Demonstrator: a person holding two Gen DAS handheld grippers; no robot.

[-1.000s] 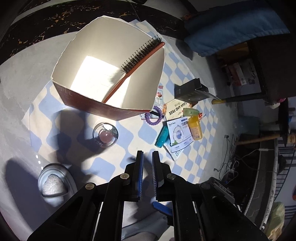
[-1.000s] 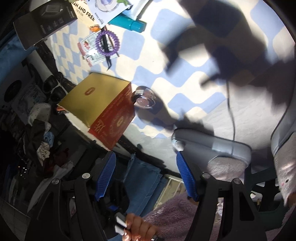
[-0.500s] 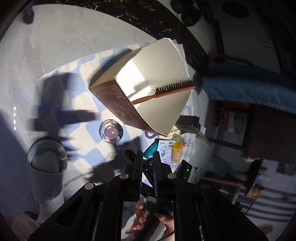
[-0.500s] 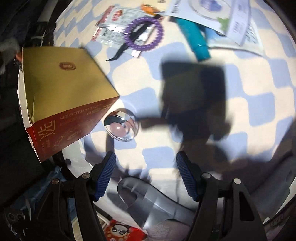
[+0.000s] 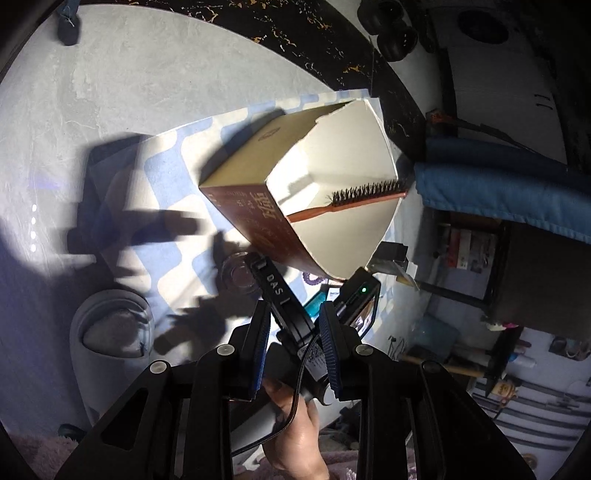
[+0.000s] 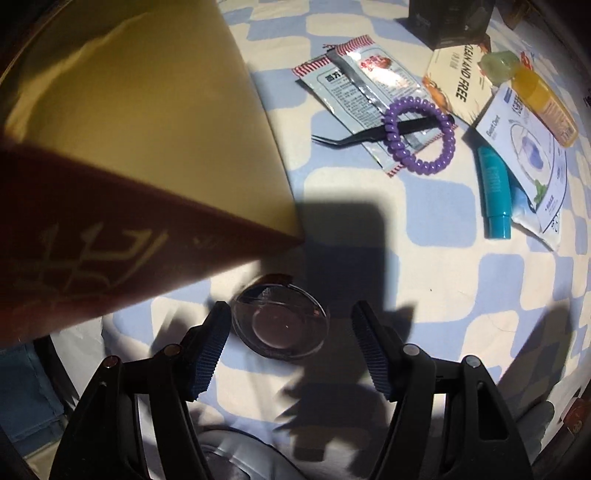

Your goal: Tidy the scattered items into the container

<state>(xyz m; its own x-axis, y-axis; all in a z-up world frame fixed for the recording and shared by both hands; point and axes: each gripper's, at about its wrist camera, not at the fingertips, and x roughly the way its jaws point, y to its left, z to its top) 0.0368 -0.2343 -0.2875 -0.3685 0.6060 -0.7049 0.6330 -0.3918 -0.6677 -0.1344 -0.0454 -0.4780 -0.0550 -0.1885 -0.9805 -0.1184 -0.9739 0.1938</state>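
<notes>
The red and gold box [image 5: 258, 221] stands open on the checked cloth, with a red hairbrush [image 5: 354, 199] leaning inside. My right gripper [image 6: 289, 317] points down, open, and a clear round glass dish [image 6: 280, 325] lies between its fingertips without touching them. In the left wrist view the same dish [image 5: 236, 275] is partly hidden behind the right-hand tool. My left gripper [image 5: 294, 343] hangs above; its jaws are opening and hold nothing. A purple hair tie [image 6: 419, 134], black tweezers [image 6: 354, 136], a sachet [image 6: 362, 88], a teal tube [image 6: 493, 195] and a yellow bottle [image 6: 543, 99] lie scattered.
The box wall [image 6: 129, 147] rises close on the left of the right gripper. A grey slipper [image 5: 110, 325] sits at the cloth's near edge. A white packet [image 6: 528, 147] and a dark box [image 6: 443, 22] lie beyond. A blue cloth [image 5: 498, 192] drapes over furniture at the right.
My right gripper has rolled and swung down over the glass dish, staying open. My left gripper's jaws have parted from shut, and the right-hand tool has come into the left wrist view.
</notes>
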